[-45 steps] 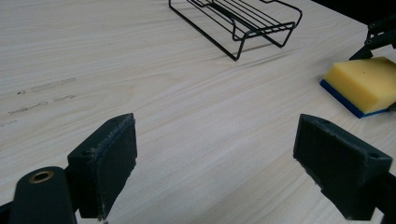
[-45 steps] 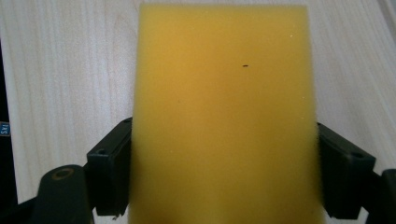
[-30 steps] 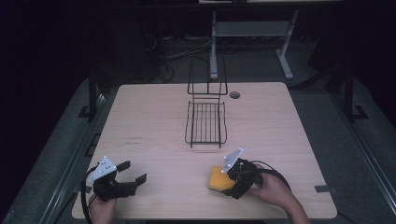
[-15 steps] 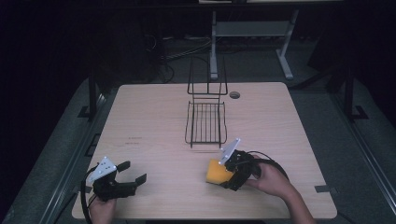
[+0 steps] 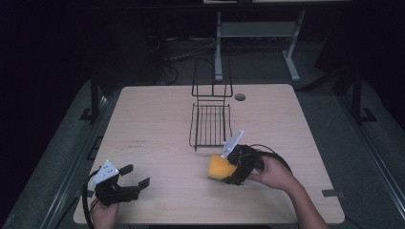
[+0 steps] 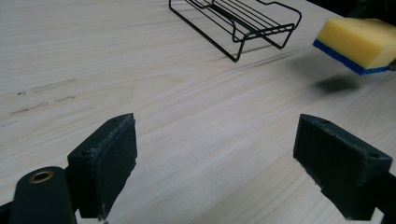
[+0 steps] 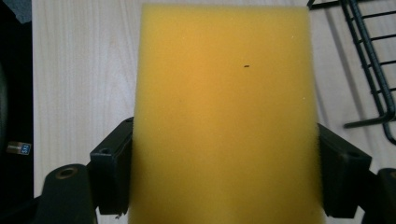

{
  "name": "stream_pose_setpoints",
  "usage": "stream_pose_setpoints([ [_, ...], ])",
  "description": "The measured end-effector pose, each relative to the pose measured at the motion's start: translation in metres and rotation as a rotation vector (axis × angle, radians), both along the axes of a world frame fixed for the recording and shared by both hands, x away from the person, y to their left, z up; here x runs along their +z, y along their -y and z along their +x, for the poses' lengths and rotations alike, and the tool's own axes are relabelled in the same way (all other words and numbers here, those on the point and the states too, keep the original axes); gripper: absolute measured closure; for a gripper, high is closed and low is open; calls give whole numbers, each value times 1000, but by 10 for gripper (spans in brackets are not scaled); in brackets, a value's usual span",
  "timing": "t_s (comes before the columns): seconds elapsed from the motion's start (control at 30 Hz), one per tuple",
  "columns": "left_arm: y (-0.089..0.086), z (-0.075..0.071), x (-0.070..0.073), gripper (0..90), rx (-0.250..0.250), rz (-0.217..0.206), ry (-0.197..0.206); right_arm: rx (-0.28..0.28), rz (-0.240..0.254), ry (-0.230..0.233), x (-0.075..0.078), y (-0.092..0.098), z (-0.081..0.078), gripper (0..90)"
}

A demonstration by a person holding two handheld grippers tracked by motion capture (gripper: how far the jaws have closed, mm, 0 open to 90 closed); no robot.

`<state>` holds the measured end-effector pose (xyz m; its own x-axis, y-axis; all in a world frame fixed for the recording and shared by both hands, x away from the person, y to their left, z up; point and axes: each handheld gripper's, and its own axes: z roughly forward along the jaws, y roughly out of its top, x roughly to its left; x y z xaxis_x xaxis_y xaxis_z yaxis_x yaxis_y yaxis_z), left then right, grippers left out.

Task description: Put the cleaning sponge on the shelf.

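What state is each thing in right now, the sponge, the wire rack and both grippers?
sponge: yellow with a blue underside, clamped between the right gripper's jaws, lifted clear of the table.
wire rack: empty, standing on the table, untouched.
right gripper: shut on the sponge, just short of the rack's near end.
left gripper: open, holding nothing, low over the table.

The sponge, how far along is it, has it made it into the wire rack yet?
Done: the right gripper is shut on the sponge, lifted off the table, its shadow beneath it in the left gripper view. In hand: carrying it near the wire rack. Left: likely setting it in the empty rack. The left gripper rests open.
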<state>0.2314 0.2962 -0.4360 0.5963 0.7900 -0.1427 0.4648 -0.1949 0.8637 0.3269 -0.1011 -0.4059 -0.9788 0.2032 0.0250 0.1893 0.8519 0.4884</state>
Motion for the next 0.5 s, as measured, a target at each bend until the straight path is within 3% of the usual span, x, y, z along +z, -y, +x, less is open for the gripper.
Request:
stream_pose_setpoints([
  [0.5, 0, 0, 0, 128, 1, -5, -1, 14, -22, -2, 9, -10, 23, 216],
])
